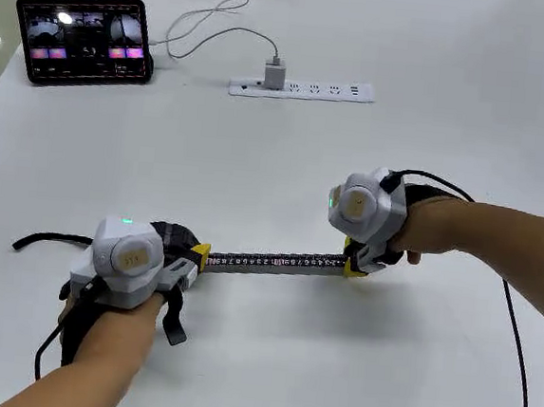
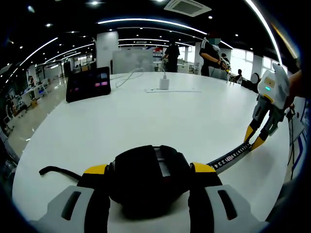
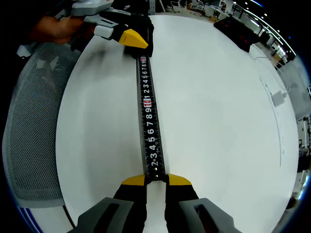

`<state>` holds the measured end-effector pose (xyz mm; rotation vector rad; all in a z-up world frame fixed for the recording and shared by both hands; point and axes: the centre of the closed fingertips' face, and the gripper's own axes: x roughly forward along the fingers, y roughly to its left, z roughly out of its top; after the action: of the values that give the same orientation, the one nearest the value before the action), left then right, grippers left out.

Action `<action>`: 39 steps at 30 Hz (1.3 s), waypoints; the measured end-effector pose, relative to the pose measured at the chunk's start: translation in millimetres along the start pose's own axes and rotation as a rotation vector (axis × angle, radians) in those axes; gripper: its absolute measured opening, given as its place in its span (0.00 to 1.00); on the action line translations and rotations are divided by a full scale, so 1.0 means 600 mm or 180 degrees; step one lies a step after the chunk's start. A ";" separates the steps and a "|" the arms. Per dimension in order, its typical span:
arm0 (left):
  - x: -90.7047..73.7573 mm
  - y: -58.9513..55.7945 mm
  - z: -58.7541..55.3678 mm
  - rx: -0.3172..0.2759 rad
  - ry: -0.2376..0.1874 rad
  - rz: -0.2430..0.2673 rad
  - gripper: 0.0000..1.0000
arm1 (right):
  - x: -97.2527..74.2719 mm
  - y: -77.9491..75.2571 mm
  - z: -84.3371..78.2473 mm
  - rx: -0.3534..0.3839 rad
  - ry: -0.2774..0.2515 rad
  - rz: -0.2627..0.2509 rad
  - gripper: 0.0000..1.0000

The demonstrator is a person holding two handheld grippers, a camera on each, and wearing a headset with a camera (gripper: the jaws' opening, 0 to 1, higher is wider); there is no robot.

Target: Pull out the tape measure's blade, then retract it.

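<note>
Blade pulled part-way out, retraction not yet done.
Head view: the left gripper (image 1: 196,254) at 8 o'clock clamps the rounded black tape case (image 1: 176,238); the right gripper (image 1: 354,265) at 3 o'clock pinches the tip of the flat, numbered blade (image 1: 277,260). Left gripper view: matte tape case (image 2: 148,177) at 6 o'clock between yellow-tipped jaws. Right gripper view: blade (image 3: 149,121) runs toward 12 o'clock over the smooth white bench (image 3: 218,121).

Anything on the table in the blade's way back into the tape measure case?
Nothing visible. The blade runs straight over bare table from the right gripper, shut on its tip, to the case in the left gripper. The tablet and power strip sit well beyond it, on the far side.
</note>
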<state>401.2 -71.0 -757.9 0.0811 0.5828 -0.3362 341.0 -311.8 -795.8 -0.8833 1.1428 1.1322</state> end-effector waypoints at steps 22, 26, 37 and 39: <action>-0.001 -0.001 0.000 -0.0009 0.0013 0.0003 0.61 | 0.004 0.003 0.020 0.0045 0.0004 -0.0004 0.09; -0.001 -0.001 0.000 -0.0002 0.0014 -0.0004 0.61 | 0.006 0.003 0.025 0.0029 0.0009 -0.0001 0.09; 0.000 -0.001 0.000 -0.0001 0.0019 -0.0011 0.61 | 0.009 0.004 0.037 0.0038 0.0006 -0.0006 0.09; 0.000 -0.001 0.000 -0.0001 0.0026 -0.0013 0.61 | 0.010 0.004 0.038 0.0052 0.0013 -0.0003 0.09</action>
<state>400.9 -71.3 -758.1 0.0810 0.5911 -0.3400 343.9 -288.2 -796.5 -0.8740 1.1532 1.1192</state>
